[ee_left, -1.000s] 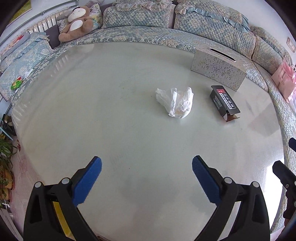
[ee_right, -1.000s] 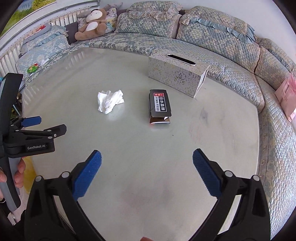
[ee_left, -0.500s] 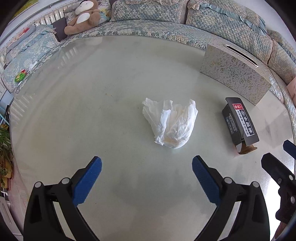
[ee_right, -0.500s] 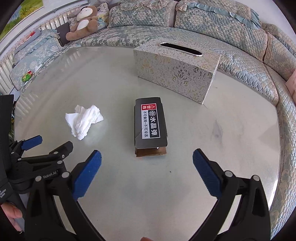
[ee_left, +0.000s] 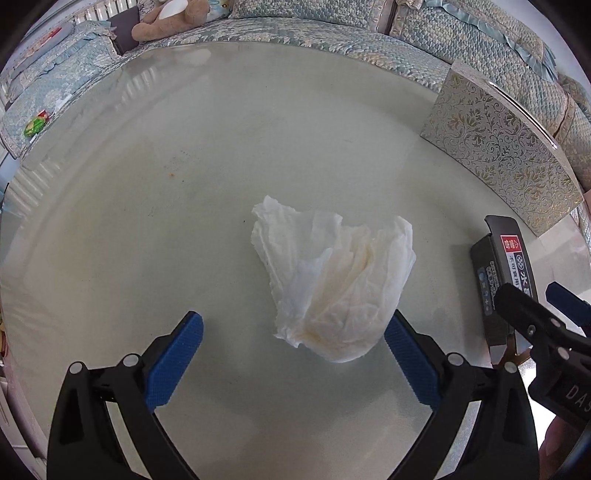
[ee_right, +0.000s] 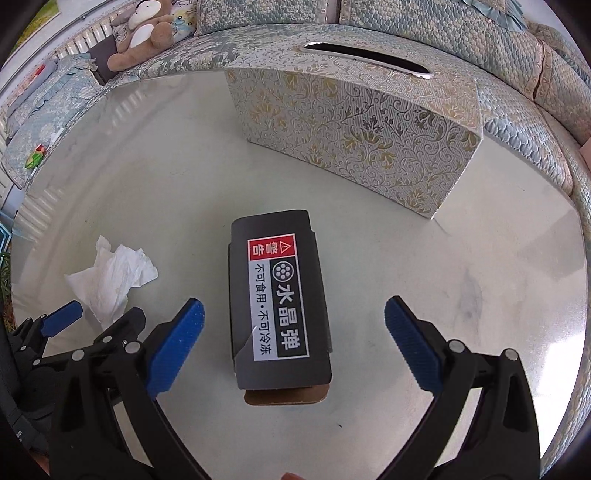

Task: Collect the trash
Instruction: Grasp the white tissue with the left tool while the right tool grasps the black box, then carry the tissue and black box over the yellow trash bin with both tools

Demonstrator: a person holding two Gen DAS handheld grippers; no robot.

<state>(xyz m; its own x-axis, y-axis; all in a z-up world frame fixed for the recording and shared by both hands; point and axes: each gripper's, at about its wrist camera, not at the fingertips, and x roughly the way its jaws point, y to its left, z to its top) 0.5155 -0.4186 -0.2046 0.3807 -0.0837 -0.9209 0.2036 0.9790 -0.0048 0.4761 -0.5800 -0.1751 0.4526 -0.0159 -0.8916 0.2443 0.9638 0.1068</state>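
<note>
On table (ee_left: 155, 206), both grippers wide, empty: left (ee_left: 293, 345) at tissue (ee_left: 332, 280), right (ee_right: 293, 332) astride box (ee_right: 279, 302).

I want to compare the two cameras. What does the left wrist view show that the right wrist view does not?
Only the left wrist view shows the whole crumpled tissue, lying between the open left tongs.

Only the right wrist view shows the full label of the black box, the open right tongs around it, and the tissue box slot.

Both show the tissue, black box, tissue box, glass table, sofa and teddy bear.
</note>
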